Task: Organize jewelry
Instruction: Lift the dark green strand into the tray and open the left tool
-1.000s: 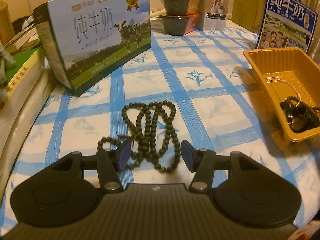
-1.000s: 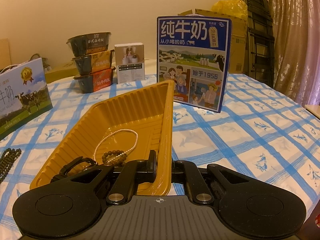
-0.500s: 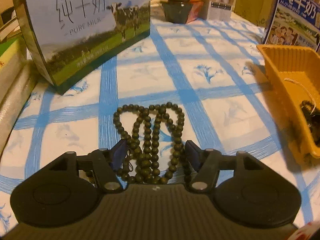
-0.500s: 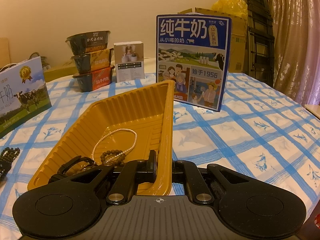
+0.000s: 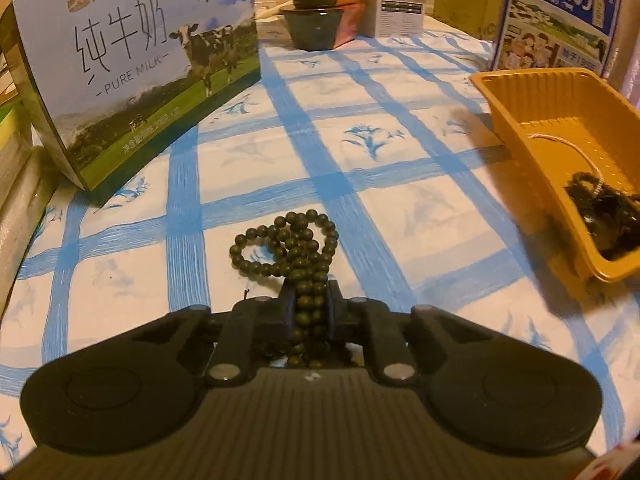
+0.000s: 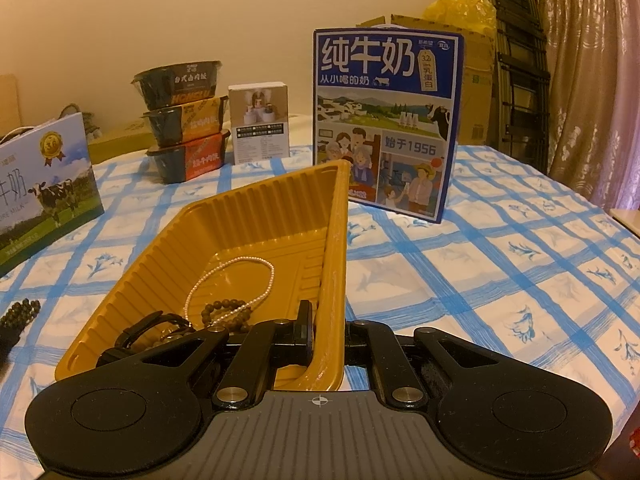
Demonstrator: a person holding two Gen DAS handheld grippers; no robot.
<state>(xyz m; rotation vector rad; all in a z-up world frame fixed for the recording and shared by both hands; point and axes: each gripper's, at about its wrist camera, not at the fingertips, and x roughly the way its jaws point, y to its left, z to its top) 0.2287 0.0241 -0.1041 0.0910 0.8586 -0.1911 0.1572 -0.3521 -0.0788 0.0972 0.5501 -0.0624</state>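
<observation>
My left gripper (image 5: 310, 304) is shut on a dark green bead necklace (image 5: 298, 240), whose loops lie on the blue-checked tablecloth in front of the fingers. An orange plastic tray (image 5: 516, 104) sits to the right and holds a pearl strand and dark bead pieces. In the right wrist view my right gripper (image 6: 326, 334) is shut on the right wall of the orange tray (image 6: 248, 216). Inside lie a pearl necklace (image 6: 240, 276), a brown bead bracelet (image 6: 226, 312) and a black band (image 6: 152, 326). The green necklace shows at the far left (image 6: 18, 314).
A milk carton with a cow picture (image 5: 132, 68) stands at the back left. A blue milk box (image 6: 386, 120) stands behind the tray. Stacked black bowls (image 6: 184, 120) and a small white box (image 6: 259, 122) stand at the back. Books lie at the left table edge.
My left gripper has moved forward over the green necklace and closed on its bunched strands. The right gripper and the tray have barely moved.
</observation>
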